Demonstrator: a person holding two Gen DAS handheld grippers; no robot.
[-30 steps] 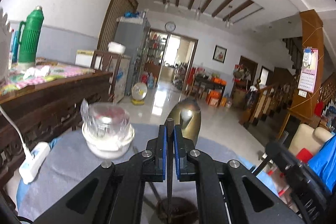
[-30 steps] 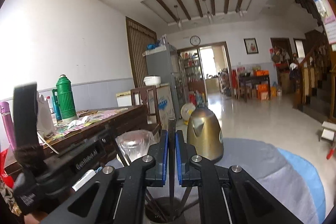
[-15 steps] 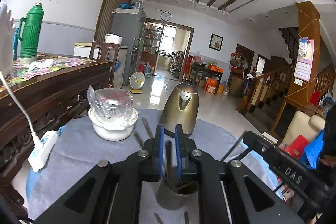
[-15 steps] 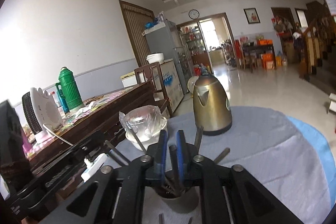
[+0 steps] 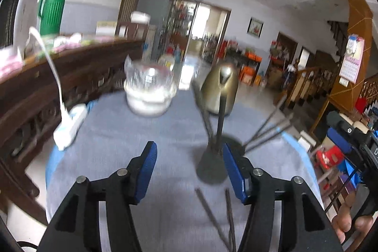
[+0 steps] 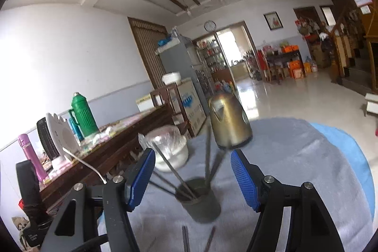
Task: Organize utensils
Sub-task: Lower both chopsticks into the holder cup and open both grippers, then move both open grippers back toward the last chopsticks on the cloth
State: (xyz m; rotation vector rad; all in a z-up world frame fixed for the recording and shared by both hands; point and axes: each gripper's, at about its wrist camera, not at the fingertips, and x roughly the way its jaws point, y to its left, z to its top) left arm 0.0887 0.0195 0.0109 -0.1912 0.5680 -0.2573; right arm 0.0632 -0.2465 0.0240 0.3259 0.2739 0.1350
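Both grippers have just been opening: a second ago each pinched a dark chopstick upright over the cup; now the left gripper (image 5: pixel 189 169) and right gripper (image 6: pixel 192 177) stand wide with nothing between the jaws. The sticks (image 6: pixel 208 157) lean in the cup (image 6: pixel 200 202), near the table's (image 6: pixel 307 157) middle, in front of the kettle (image 6: pixel 228 122). Two more chopsticks (image 5: pixel 219 216) lie loose at the table's near edge, likely next to collect.
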